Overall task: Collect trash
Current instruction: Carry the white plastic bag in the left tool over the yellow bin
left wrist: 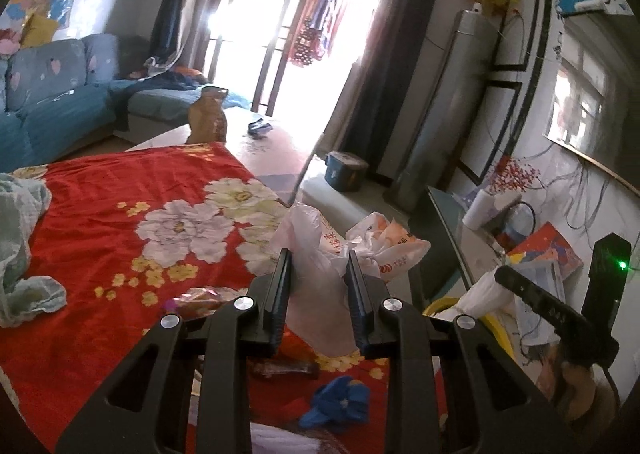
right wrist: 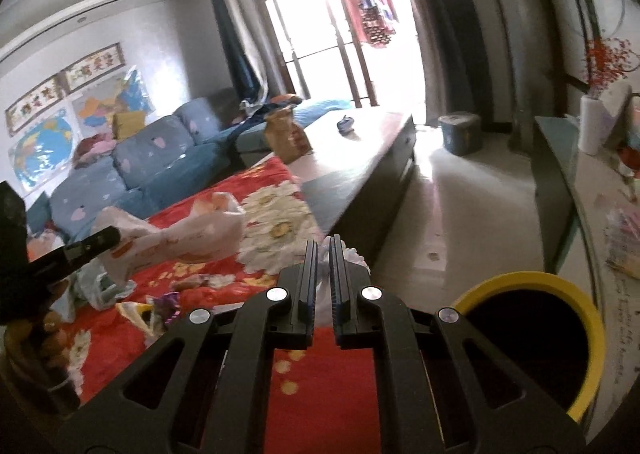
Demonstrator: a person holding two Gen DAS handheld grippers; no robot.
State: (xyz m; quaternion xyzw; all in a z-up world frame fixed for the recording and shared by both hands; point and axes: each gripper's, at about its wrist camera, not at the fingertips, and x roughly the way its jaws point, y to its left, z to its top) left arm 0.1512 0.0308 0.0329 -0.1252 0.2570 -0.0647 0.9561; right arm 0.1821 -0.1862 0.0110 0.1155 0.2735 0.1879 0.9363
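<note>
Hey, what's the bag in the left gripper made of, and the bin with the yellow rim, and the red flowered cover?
Bag: thin plastic film, it seems; translucent, crinkled, with printed orange lettering. Bin: probably hard plastic, with a smooth, evenly yellow rim and dark inside. Red flowered cover: woven cloth with a slight sheen, judging by its soft folds and printed flowers.

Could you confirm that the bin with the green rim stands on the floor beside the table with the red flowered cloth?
Not quite: the bin has a yellow rim, not green, as the right wrist view shows. It does stand on the floor beside the table with the red flowered cloth.
</note>
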